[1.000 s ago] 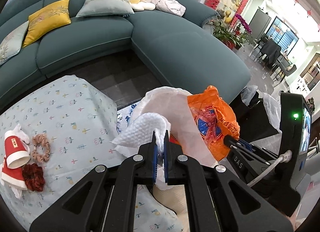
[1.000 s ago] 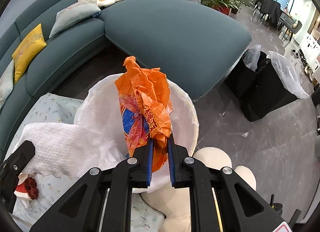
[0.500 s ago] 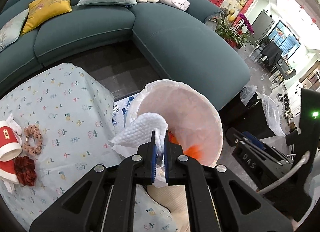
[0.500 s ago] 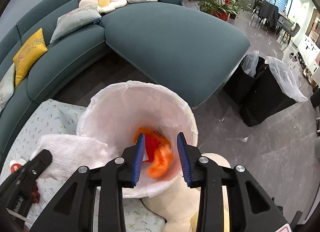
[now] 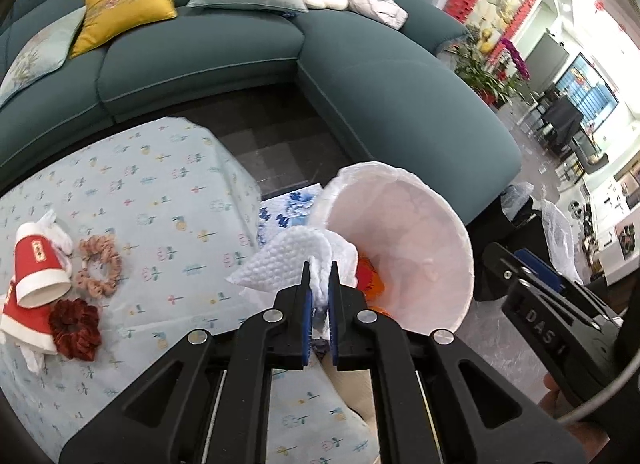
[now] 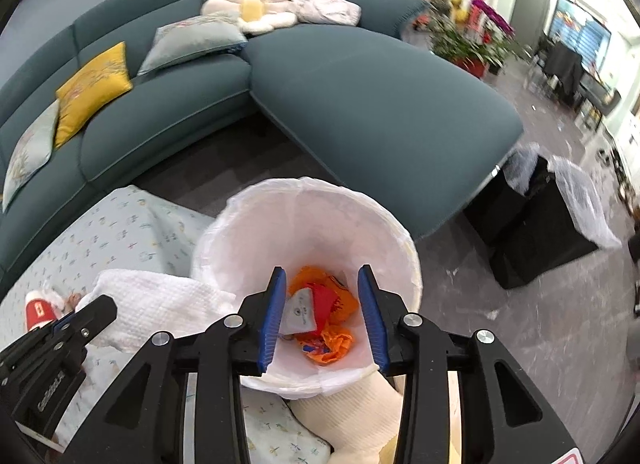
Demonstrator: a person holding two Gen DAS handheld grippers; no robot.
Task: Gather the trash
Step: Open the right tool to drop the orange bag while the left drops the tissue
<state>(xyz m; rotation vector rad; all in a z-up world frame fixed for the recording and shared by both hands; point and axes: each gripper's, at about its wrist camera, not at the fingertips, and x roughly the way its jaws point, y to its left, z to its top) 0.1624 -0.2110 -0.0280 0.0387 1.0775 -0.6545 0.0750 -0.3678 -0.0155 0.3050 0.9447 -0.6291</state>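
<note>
My left gripper is shut on a white textured paper towel, held at the near-left rim of the white-lined bin. The towel also shows in the right wrist view, left of the bin. My right gripper is open and empty above the bin's mouth. An orange plastic bag and a small white wrapper lie in the bin's bottom. Red paper cups lie on the table at the left.
The table has a light floral cloth. Hair scrunchies lie beside the cups. A teal sofa curves behind. Black bins with clear liners stand on the floor at right. A cream stool is under the bin.
My right gripper opened and let go of the orange bag, which fell into the bin. The left gripper kept hold of the towel and drew back a little.
</note>
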